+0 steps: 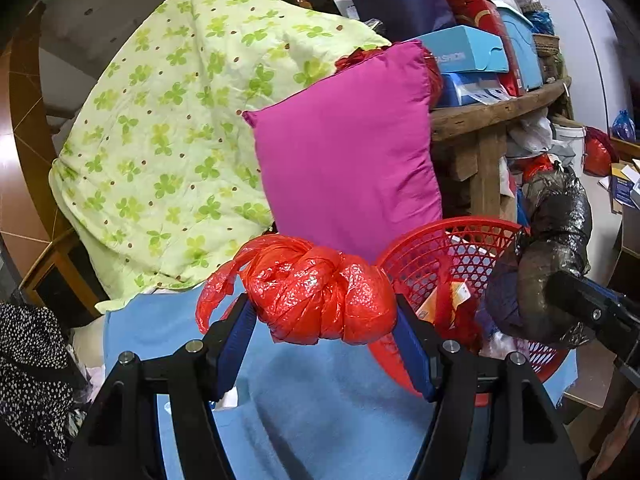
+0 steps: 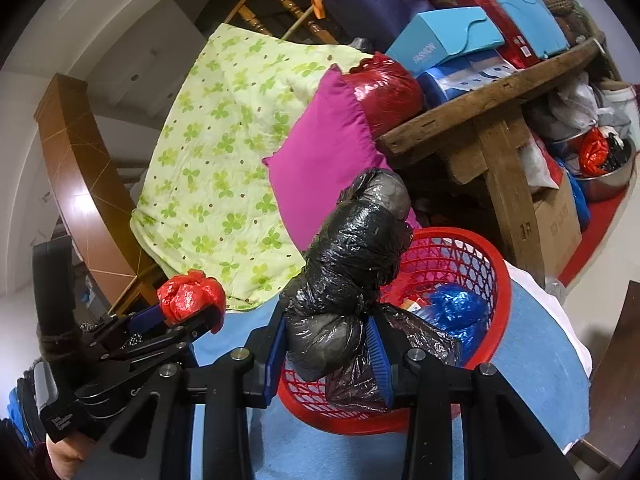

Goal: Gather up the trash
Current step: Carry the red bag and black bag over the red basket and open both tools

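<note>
1. Left wrist view: the left hand-held gripper point(image 1: 325, 322) is clenched on a knotted red plastic bag point(image 1: 316, 292), carried clear of the blue cloth point(image 1: 320, 400) below it.
2. The red mesh basket point(image 1: 424, 248) lies just right of and slightly beyond this bundle; the bundle's long axis runs across the jaws, left to right.
3. Right wrist view: the right hand-held gripper point(image 2: 326, 356) grasps a black plastic bag point(image 2: 356, 264) by its lower lobe, the bag's long axis standing up and away along the fingers.
4. This bag hangs over the near rim of the red mesh basket point(image 2: 496, 280), so the right hand appears the nearer to release; judged, a short forward move precedes opening.
5. The basket already contains a blue bag point(image 2: 456, 308) and paper scraps.
6. Both held bags are crinkled, glossy and tightly twisted; loose tails may snag on the pads.
</note>
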Motion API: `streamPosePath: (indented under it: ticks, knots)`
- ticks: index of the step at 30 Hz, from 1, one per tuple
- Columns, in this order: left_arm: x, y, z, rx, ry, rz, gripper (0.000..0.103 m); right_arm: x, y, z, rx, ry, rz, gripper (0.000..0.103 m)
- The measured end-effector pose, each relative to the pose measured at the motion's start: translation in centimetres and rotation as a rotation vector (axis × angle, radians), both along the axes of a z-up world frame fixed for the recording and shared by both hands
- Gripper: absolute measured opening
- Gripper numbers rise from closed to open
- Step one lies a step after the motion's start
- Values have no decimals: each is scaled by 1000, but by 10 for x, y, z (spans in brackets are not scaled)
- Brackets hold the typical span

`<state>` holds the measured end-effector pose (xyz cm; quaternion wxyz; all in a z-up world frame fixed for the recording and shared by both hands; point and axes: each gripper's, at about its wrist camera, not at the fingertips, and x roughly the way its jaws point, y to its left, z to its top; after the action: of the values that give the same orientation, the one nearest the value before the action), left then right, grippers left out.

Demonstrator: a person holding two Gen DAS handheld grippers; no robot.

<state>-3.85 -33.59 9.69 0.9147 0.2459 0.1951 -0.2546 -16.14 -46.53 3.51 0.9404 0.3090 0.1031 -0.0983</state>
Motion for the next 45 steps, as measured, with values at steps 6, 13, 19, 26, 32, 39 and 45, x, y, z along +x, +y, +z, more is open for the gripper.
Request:
streamPosePath:
  ticks: [6,13,19,26,32,39,45]
  knots:
    - [1,-16,3,3,-3,-27,70,-4,-6,-1,12,1,-18,40]
    - [1,-35,4,1,5,-59,70,-7,-9,-2,25,2,-35,40]
    - [3,-46,0,5,13,-85,70,-8,-12,-3,40,4,-41,41]
    - [10,-55,-11,11,51,-164,70,-9,-11,-4,46,13,-44,41]
    - [13,-58,-16,30,42,-187,70,-5,-11,-4,47,22,-46,41]
    - [20,-60,-19,25,57,-186,70,0,-11,-6,45,37,-48,41]
    - [23,-62,-22,29,61,-185,72,4,-14,-9,57,56,-57,42]
